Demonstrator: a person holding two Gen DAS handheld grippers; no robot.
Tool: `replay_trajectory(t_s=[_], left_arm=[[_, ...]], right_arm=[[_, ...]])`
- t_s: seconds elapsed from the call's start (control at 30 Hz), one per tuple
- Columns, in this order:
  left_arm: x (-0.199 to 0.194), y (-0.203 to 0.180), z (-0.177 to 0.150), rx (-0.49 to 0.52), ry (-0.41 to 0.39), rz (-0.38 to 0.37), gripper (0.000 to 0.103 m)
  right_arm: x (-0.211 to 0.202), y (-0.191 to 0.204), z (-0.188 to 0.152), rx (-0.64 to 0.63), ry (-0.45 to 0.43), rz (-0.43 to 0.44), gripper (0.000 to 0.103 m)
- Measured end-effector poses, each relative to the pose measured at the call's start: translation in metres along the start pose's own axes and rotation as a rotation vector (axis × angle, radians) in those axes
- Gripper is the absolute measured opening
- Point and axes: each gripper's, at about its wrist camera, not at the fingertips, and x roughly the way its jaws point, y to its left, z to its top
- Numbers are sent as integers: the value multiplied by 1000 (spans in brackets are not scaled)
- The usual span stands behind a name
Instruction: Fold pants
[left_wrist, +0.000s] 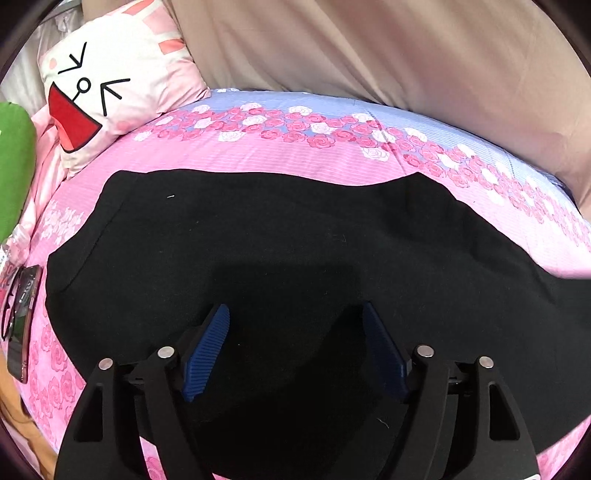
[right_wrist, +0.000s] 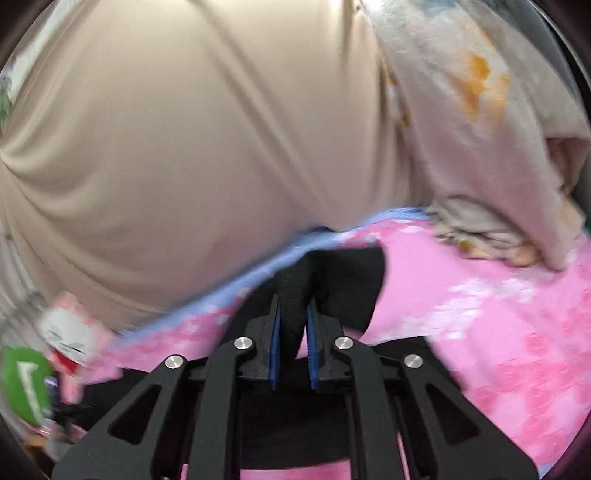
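Black pants (left_wrist: 280, 251) spread flat across pink rose-print bedsheet (left_wrist: 258, 155); left gripper (left_wrist: 295, 332) poised over the cloth, blue pads (left_wrist: 207, 350) set wide apart, nothing between; right gripper (right_wrist: 293, 325) pinched narrow on a raised fold of the pants (right_wrist: 295, 295); cartoon-face pillow (left_wrist: 107, 85) at far left; beige curtain (left_wrist: 369, 48) behind.

Left hand-held gripper (left_wrist: 295, 314), right hand-held gripper (right_wrist: 293, 314): black linkage frames, silver pivot pins, ribbed blue pads (left_wrist: 207, 350).

Both wrist views low over bed (left_wrist: 258, 155), facing beige curtain (right_wrist: 184, 129); share black pants (left_wrist: 277, 240), pillow (left_wrist: 122, 74)
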Motion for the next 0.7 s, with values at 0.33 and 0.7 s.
replay_trajectory(t_s=[0.33, 0.7], left_arm=[[11, -9, 0, 43, -11, 23, 87], [6, 7, 4, 37, 28, -79, 86]], right_arm=[[-3, -21, -11, 71, 94, -141, 44], [0, -21, -15, 139, 65, -76, 5]])
